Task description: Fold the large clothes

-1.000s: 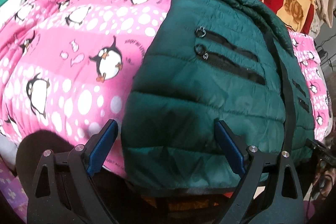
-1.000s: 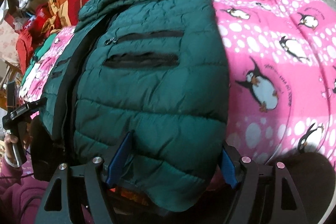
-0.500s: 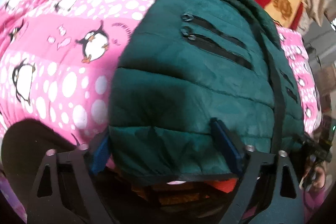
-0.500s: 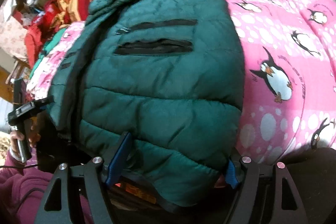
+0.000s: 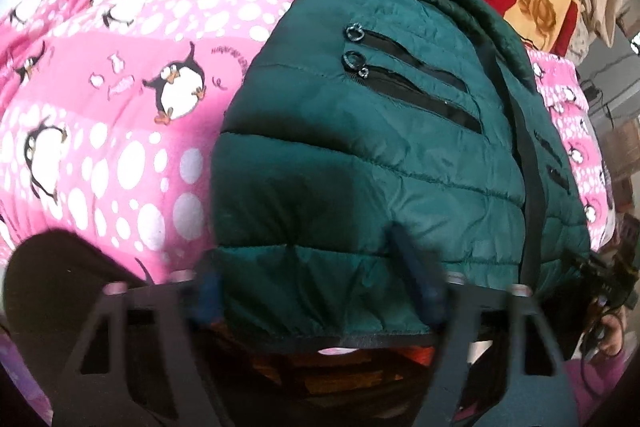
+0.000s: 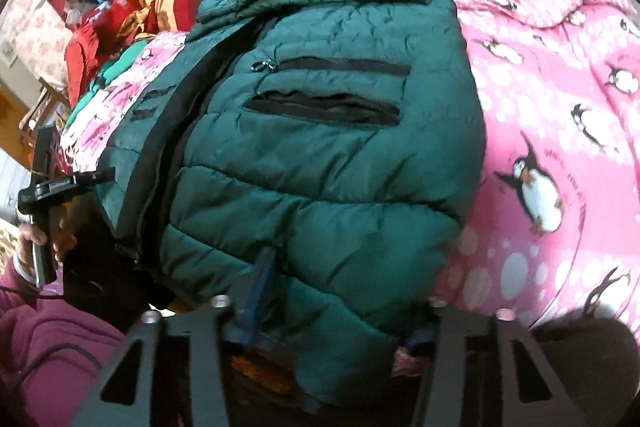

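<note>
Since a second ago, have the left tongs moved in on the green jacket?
Yes. The left tongs have slid forward onto the green jacket; its hem now lies between both fingers, which earlier stood short of it.

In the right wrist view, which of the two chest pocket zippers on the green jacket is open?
The lower zipper gapes open; the upper zipper is a closed line.

Left gripper [image 5: 316,291] apparently straddles green jacket [image 5: 380,155] hem.

Dark green quilted puffer jacket [image 5: 360,155], front up with black zippered chest pockets, flat on pink bedding.
</note>
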A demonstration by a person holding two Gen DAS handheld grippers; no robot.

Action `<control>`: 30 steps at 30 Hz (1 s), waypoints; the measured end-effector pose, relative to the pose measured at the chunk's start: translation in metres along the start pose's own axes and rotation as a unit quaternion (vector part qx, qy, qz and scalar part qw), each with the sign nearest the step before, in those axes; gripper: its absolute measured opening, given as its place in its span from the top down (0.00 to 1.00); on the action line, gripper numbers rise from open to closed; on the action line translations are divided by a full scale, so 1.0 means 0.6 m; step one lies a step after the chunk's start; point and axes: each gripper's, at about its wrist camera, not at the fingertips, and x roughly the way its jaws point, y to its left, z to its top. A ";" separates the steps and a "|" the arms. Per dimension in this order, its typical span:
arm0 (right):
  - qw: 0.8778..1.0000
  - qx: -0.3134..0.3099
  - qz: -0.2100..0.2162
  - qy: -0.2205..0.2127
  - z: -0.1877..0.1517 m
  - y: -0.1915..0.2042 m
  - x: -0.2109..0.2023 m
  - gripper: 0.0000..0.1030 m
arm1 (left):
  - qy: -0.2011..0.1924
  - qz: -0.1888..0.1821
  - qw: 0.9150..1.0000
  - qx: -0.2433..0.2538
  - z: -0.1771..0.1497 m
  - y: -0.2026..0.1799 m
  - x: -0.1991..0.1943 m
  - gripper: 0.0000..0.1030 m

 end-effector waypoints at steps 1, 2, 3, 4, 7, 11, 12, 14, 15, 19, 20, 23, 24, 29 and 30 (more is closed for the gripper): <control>1.000 -0.003 -0.001 -0.004 0.002 -0.002 -0.005 0.68 | -0.009 0.011 1.000 0.006 0.001 -0.003 -0.006 0.64; 1.000 -0.004 0.003 -0.005 0.003 -0.005 -0.006 0.69 | -0.014 0.014 1.000 0.009 0.001 -0.005 -0.010 0.69; 1.000 -0.005 0.007 -0.006 0.005 -0.007 -0.008 0.70 | -0.022 0.017 1.000 0.010 0.002 -0.007 -0.017 0.75; 1.000 -0.009 0.010 -0.009 0.007 -0.008 -0.011 0.70 | -0.027 0.018 0.999 0.011 0.002 -0.009 -0.020 0.79; 1.000 -0.021 0.013 -0.018 0.013 -0.004 -0.019 0.72 | -0.040 0.030 0.998 0.025 0.003 -0.020 -0.028 0.84; 0.999 -0.029 0.017 -0.031 0.022 0.002 -0.035 0.73 | -0.048 0.034 0.998 0.038 0.007 -0.029 -0.038 0.86; 0.999 -0.029 0.020 -0.035 0.025 0.003 -0.041 0.73 | -0.049 0.031 0.998 0.036 0.010 -0.028 -0.041 0.87; 0.998 -0.028 0.026 -0.043 0.031 0.001 -0.049 0.74 | -0.049 0.026 0.998 0.030 0.012 -0.026 -0.044 0.88; 0.998 -0.027 0.028 -0.047 0.035 0.000 -0.052 0.74 | -0.049 0.024 0.998 0.027 0.014 -0.026 -0.046 0.88; 0.997 -0.029 0.031 -0.067 0.051 0.002 -0.070 0.74 | -0.059 0.016 0.998 0.023 0.022 -0.030 -0.063 0.89; 0.996 -0.030 0.030 -0.073 0.055 0.003 -0.075 0.74 | -0.063 0.013 0.998 0.022 0.026 -0.030 -0.069 0.90; 0.995 -0.031 0.031 -0.091 0.070 -0.001 -0.088 0.74 | -0.081 0.005 0.997 0.018 0.040 -0.033 -0.091 0.90; 0.994 -0.029 0.032 -0.099 0.076 -0.004 -0.094 0.74 | -0.087 0.003 0.996 0.017 0.046 -0.034 -0.097 0.90; 0.990 -0.020 0.029 -0.134 0.115 -0.013 -0.112 0.74 | -0.117 -0.004 0.993 0.014 0.078 -0.046 -0.118 0.90; 0.990 -0.021 0.027 -0.137 0.122 -0.013 -0.113 0.74 | -0.124 -0.006 0.992 0.013 0.089 -0.049 -0.122 0.89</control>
